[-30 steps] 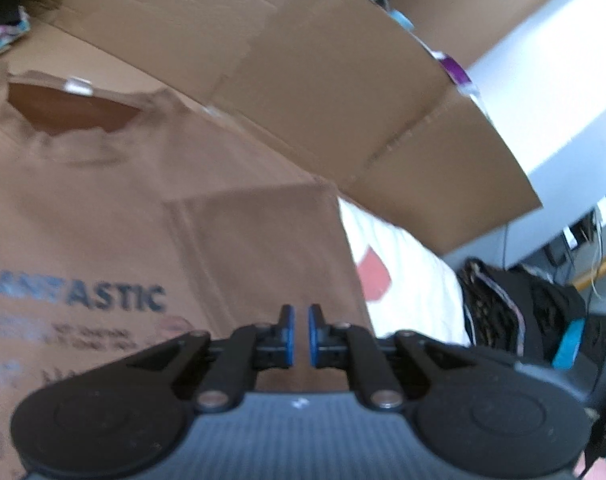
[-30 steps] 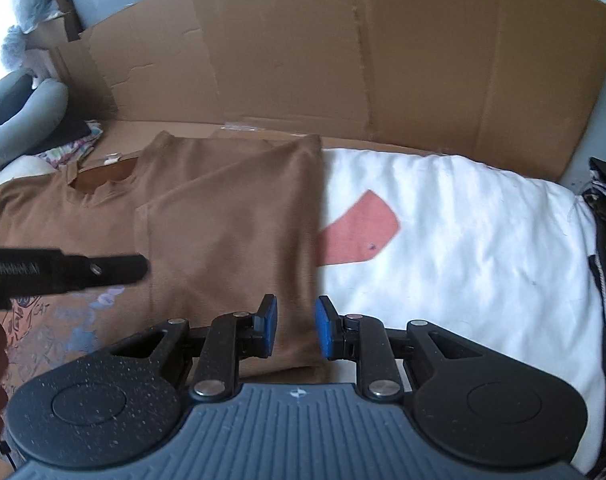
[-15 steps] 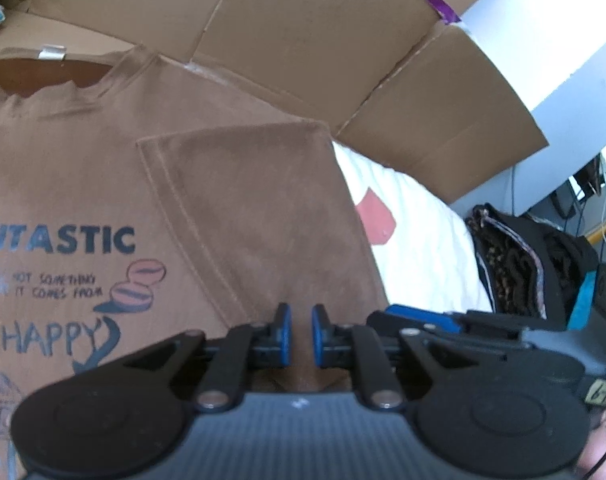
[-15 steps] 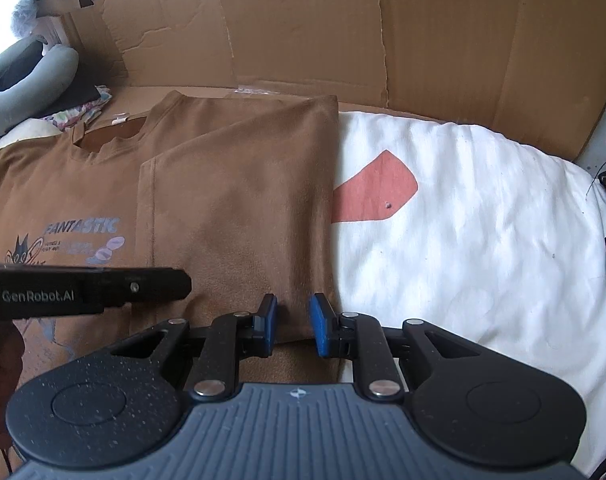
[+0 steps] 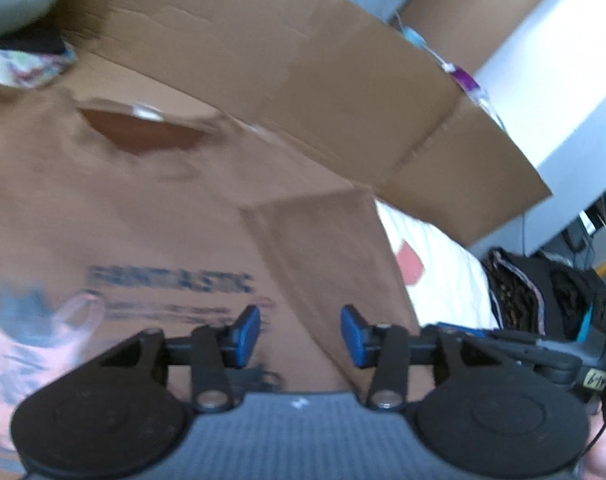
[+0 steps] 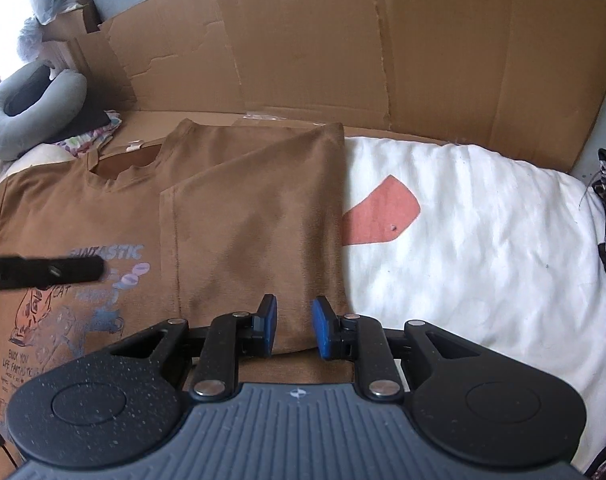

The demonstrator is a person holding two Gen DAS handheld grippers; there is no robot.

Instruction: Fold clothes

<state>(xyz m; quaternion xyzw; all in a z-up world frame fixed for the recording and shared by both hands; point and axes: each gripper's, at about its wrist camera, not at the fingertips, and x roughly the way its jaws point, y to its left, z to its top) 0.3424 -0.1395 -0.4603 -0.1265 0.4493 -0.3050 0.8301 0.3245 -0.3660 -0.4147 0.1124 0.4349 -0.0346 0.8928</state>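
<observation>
Right wrist view: the right tongs (image 6: 293,330) are hovering spread and empty over the near hem of the brown T-shirt (image 6: 243,220), which is lying flat on the white bed (image 6: 483,240), one side already folded in. The left tongs (image 5: 301,334) are also gaping, holding nothing. The shirt is looking light, limp and non-slippery; pinching hem corners seems best. Cardboard (image 6: 383,40) is standing behind.

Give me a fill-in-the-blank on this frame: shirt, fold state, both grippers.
1. The T-shirt is ____ in colour.
2. One side of it is folded over as a flap, with the ____ duvet beside it.
3. The left gripper is ____, nothing between its pads.
4. The right gripper hangs over the flap's ____ edge.

Missing words: brown; white; open; near
</observation>
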